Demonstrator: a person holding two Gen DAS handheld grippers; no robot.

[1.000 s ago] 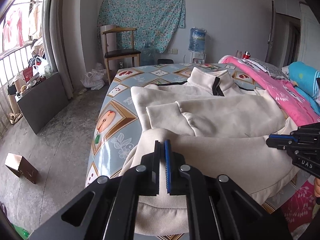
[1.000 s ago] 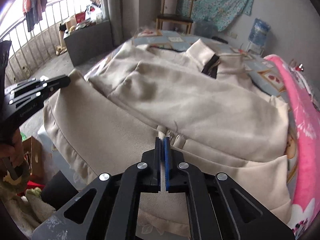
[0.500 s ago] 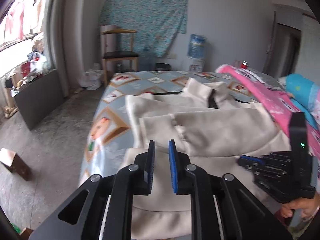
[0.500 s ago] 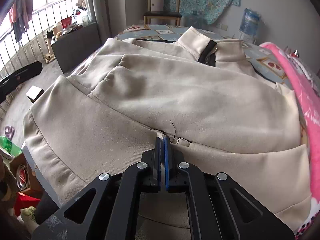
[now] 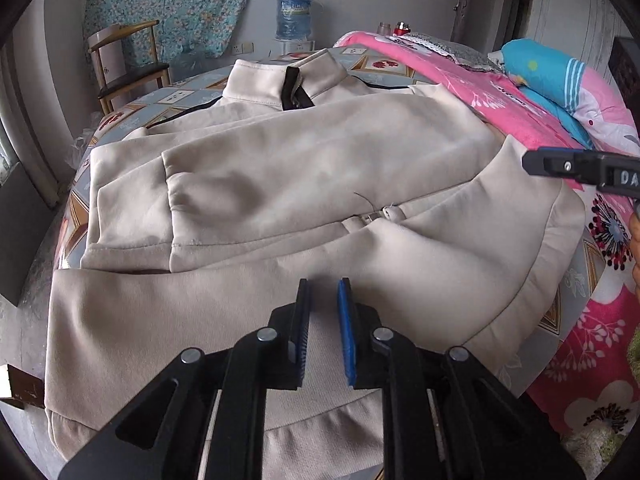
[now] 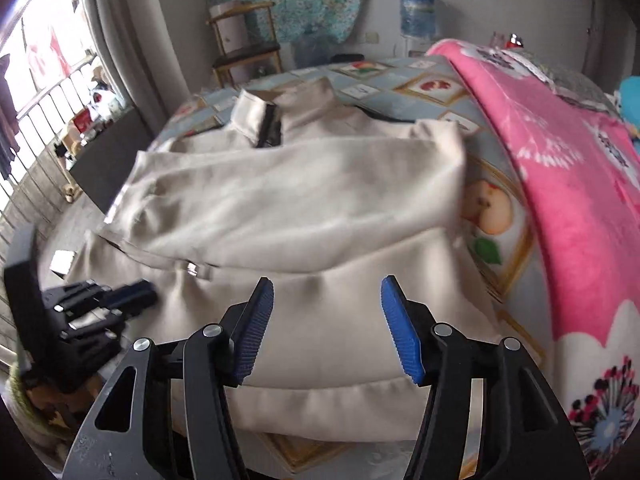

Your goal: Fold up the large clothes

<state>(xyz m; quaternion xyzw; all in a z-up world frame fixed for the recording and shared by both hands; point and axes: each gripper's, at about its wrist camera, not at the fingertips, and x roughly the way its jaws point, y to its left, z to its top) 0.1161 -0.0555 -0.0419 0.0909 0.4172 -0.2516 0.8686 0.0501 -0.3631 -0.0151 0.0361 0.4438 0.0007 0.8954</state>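
I have the beige jacket (image 5: 304, 184) spread flat on the bed (image 6: 496, 200), collar toward the chair (image 5: 124, 60), hem toward me. My left gripper (image 5: 322, 320) hangs over the jacket's lower panel, jaws a narrow gap apart and gripping nothing. My right gripper (image 6: 328, 320) sits further along the same panel, toward the pink blanket (image 6: 560, 184), its jaws opening, with only flat cloth below them. The risk I see: the sleeves folded across the jacket lie loose and could slide askew if either gripper drags the hem. The only writing is "DA" on the right gripper in the left view.
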